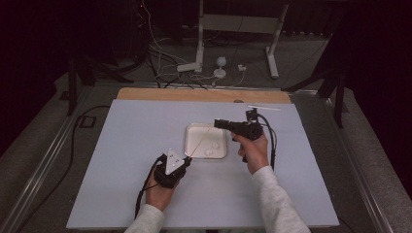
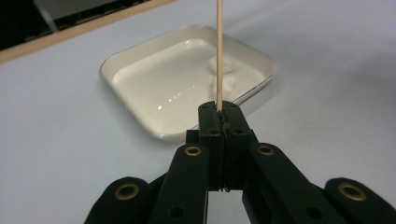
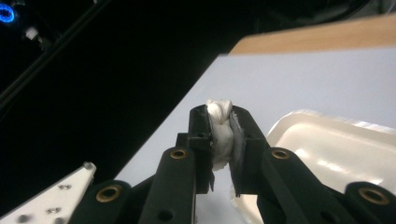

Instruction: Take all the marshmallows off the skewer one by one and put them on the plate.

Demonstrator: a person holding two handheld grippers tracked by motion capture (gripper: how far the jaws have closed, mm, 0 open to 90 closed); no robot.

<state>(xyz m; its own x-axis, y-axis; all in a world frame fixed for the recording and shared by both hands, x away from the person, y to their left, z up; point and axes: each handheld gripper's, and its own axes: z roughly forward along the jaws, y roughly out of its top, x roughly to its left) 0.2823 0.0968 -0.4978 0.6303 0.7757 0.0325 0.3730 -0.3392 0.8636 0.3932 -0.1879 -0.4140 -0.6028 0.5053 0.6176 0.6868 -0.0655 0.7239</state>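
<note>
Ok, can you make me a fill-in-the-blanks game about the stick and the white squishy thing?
1. The left gripper is shut on a thin wooden ____.
2. The white lump is squeezed between the right gripper's two black ____.
3. The white tray on the table is ____ in shape.
4. Two small white pieces lie ____ the tray.

Missing words: stick; fingers; square; in

Skewer tip, beyond the fingers, exits the top edge. White lump: lower part hidden between fingers.
</note>
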